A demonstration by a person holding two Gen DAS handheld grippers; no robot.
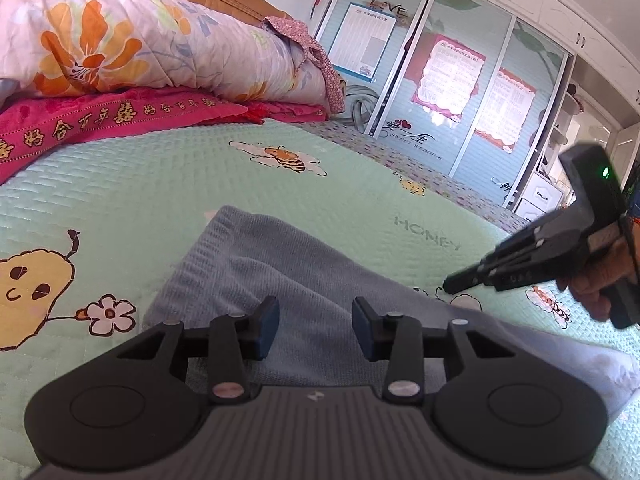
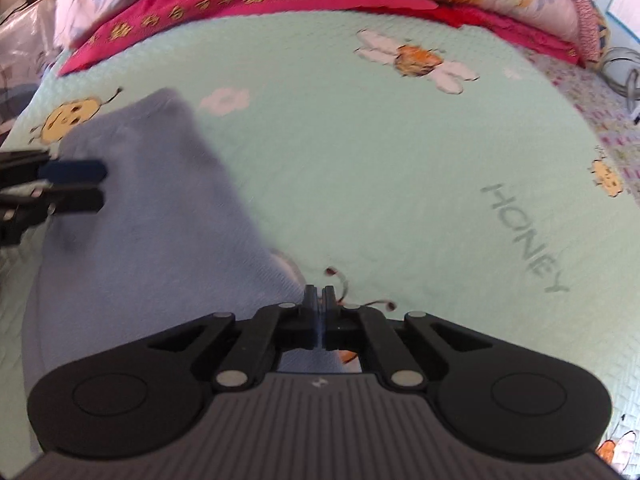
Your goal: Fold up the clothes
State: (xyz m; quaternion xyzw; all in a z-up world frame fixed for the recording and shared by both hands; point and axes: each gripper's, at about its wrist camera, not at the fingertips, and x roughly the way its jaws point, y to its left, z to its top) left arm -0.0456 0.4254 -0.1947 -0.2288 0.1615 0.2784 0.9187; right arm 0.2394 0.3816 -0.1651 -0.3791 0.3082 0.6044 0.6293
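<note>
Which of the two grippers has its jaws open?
The left gripper: its blue pads stand apart above the blue-grey cloth. The right gripper is shut.

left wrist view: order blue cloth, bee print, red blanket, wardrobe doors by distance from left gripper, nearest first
1. blue cloth, right under the left gripper
2. bee print, mid-bed ahead
3. red blanket, far edge of bed, left
4. wardrobe doors, beyond the bed, right

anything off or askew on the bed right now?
Nothing damaged or spilled. The blue-grey garment lies skewed on the green bedspread, its near end rumpled and not yet squared. The right gripper is shut beside the cloth's edge with nothing visibly between its pads; the left gripper hovers open over the garment.
</note>
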